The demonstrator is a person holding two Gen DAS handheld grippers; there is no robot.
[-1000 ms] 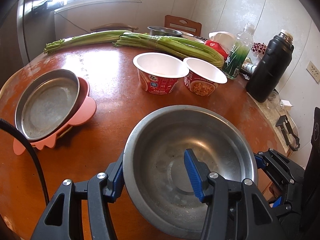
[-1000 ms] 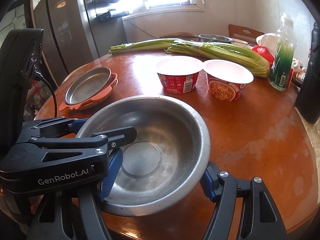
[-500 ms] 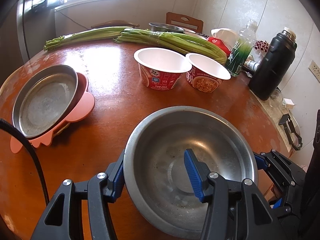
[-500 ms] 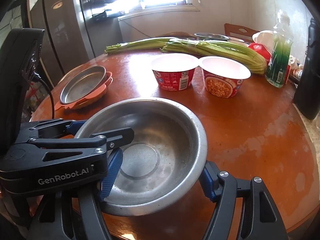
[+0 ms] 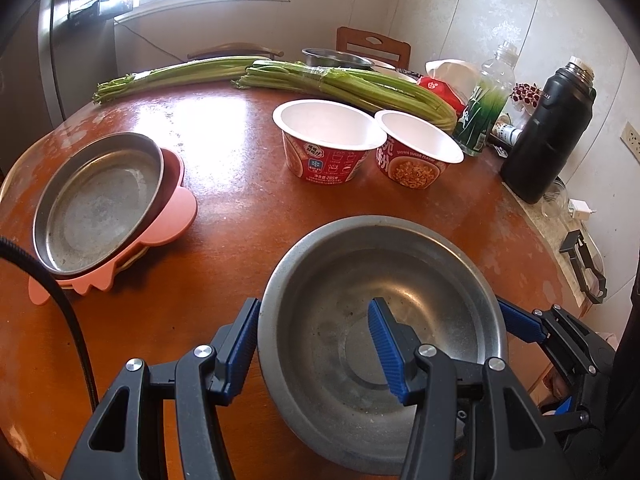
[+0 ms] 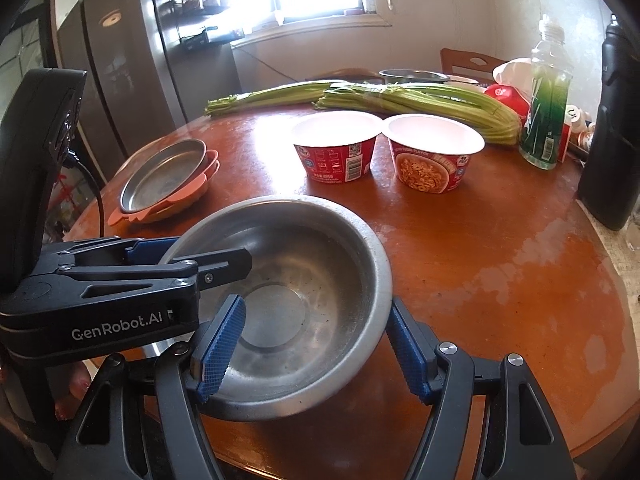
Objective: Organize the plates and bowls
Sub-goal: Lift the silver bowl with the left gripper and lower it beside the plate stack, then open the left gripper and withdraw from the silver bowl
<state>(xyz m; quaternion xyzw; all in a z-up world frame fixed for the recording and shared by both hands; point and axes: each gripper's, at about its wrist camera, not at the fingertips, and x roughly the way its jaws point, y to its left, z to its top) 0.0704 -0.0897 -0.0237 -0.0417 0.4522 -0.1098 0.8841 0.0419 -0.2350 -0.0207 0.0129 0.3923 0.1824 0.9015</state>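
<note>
A wide steel bowl [image 5: 420, 280] [image 6: 320, 248] sits near the front edge of the round wooden table [image 5: 240, 208]. My left gripper [image 5: 312, 320] is shut on its left rim, one pad outside and one inside. My right gripper [image 6: 316, 308] stands open astride the right rim; its outer pad [image 6: 408, 356] is beside the wall and its inner pad hangs over the bowl's floor. At the left, a steel plate [image 5: 96, 200] rests on a pink plate [image 5: 176, 208]. Two red paper noodle bowls [image 5: 328, 140] [image 5: 420, 148] stand side by side beyond.
Celery bundles [image 5: 340, 84] lie across the back of the table, with another steel bowl [image 5: 336, 58] behind them. A green bottle [image 5: 484, 108] and a black flask [image 5: 548, 132] stand at the right edge. A fridge [image 6: 120, 60] stands left of the table.
In the right wrist view the bowl's rim has shifted a little left of the outer pad, so more of that pad shows. The left gripper's hold looks the same.
</note>
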